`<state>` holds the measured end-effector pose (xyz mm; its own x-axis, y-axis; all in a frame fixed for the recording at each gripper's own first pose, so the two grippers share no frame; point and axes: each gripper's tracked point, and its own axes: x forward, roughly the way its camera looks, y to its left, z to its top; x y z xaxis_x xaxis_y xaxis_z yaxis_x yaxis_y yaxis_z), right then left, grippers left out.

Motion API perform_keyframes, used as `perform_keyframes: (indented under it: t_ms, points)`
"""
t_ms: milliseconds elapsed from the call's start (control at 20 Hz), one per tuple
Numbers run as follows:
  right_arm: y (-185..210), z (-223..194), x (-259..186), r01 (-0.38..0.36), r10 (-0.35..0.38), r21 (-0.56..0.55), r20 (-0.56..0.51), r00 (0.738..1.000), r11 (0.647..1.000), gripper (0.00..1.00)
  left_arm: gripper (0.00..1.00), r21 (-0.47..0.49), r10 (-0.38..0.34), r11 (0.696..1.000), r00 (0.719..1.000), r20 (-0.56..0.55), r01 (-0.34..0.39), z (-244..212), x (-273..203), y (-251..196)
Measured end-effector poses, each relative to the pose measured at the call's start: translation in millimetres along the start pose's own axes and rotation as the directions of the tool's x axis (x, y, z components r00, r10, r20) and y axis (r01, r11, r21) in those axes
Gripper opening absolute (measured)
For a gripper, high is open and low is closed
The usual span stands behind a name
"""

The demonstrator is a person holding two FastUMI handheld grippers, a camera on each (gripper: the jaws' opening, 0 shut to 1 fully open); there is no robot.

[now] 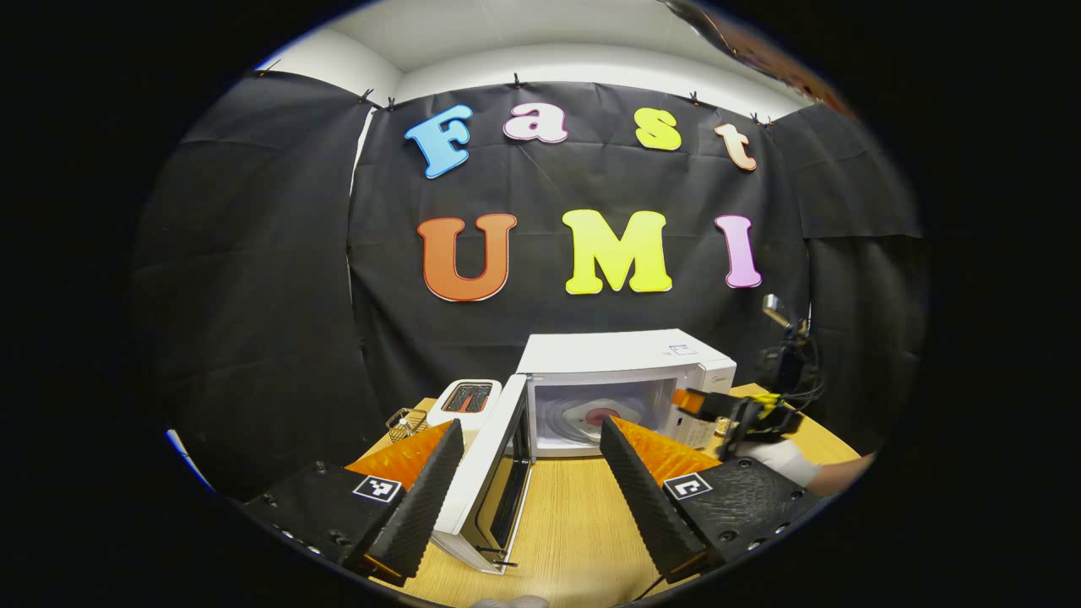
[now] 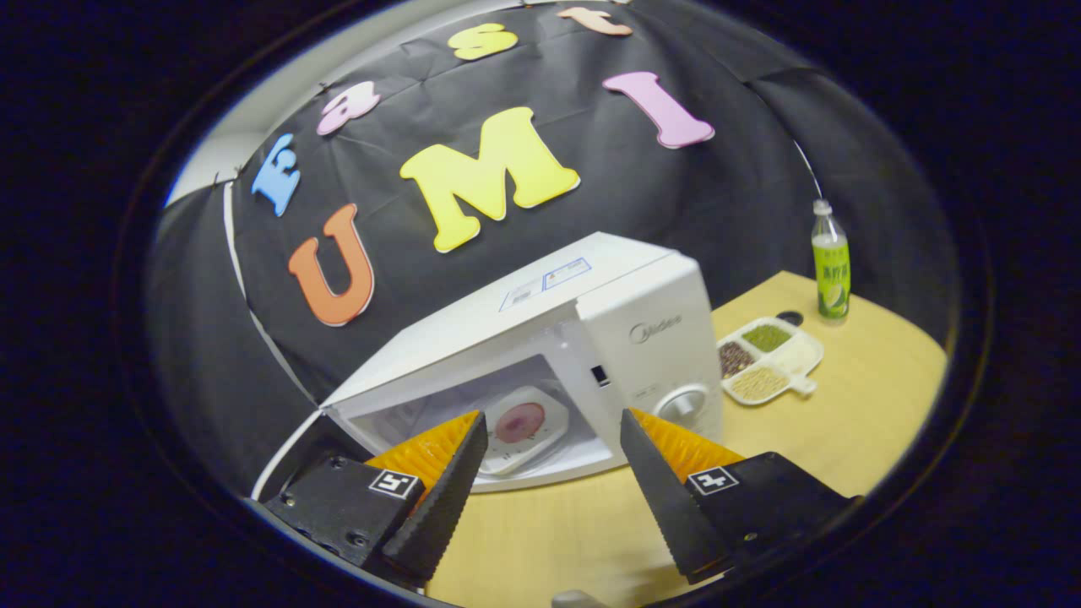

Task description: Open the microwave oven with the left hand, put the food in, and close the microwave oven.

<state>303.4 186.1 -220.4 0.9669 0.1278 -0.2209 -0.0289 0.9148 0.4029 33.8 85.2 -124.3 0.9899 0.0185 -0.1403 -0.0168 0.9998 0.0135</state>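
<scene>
The white microwave (image 1: 625,359) stands on the wooden table with its door (image 1: 486,473) swung wide open toward the left. Inside, a white plate of food with a reddish centre (image 1: 595,415) rests on the cavity floor. My left gripper (image 1: 532,426) is open and holds nothing, its fingers straddling the door's edge and the cavity opening from a short way back. In the right gripper view the right gripper (image 2: 553,418) is open and empty, just in front of the cavity, with the plate (image 2: 524,426) between its fingertips' line of sight. A gloved hand (image 1: 781,460) holds it.
A white toaster (image 1: 464,401) and a small wire object (image 1: 408,420) sit left of the microwave. Right of the microwave (image 2: 642,312) lie a divided dish of beans and grains (image 2: 768,359) and a green-labelled bottle (image 2: 830,262). Bare tabletop (image 2: 540,540) lies in front.
</scene>
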Motion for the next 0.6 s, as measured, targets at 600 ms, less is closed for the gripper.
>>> perform_keyframes:
  t_ms: [600]
  points:
    - [-99.5, 65.5, -142.3, 0.114, -0.121, -0.28, -0.008, 0.993, 0.953, 0.91, 0.95, 0.005, 0.14, 0.99, 0.99, 0.03, -0.14, -5.3, 21.0, 71.4]
